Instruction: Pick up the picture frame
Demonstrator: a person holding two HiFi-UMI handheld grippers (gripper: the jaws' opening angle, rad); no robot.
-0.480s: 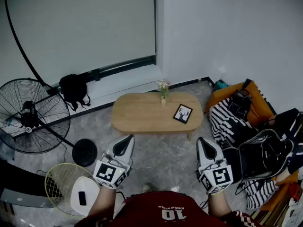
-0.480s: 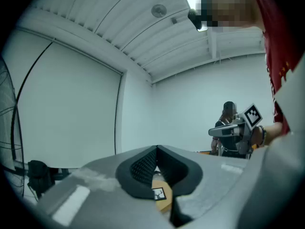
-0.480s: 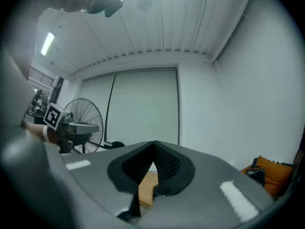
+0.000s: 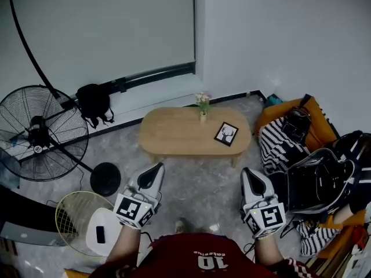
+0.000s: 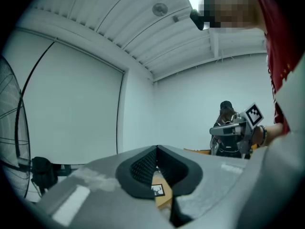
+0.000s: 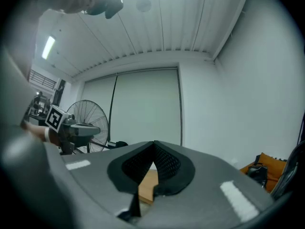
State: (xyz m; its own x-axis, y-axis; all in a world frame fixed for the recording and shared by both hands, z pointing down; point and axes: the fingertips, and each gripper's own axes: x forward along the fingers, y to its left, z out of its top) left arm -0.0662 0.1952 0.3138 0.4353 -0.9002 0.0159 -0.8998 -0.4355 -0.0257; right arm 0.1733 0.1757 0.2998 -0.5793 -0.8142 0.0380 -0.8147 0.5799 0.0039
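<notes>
The picture frame [image 4: 226, 134], black with a white deer print, lies flat on the right part of an oval wooden coffee table [image 4: 174, 135]. A small vase of flowers [image 4: 202, 106] stands behind it. My left gripper [image 4: 155, 169] and right gripper [image 4: 249, 174] hang side by side over the floor, well short of the table, both pointing at it. Each is shut with nothing between its fingers. In the left gripper view the frame [image 5: 157, 190] shows through the notch under the left gripper [image 5: 156, 149]. In the right gripper view the right gripper [image 6: 153, 144] stands before the table top [image 6: 147, 185].
A large floor fan [image 4: 40, 135] with a round base [image 4: 105, 178] stands at the left, a black bag [image 4: 94, 104] by the wall. A yellow wire ring [image 4: 72, 216] and a white stool [image 4: 103, 236] sit near my left. Striped cloth [image 4: 278, 146] and a black backpack [image 4: 317, 184] crowd the right.
The head view has shifted slightly, so the table and fan sit a little higher in the picture. Both grippers keep their place and stay shut.
</notes>
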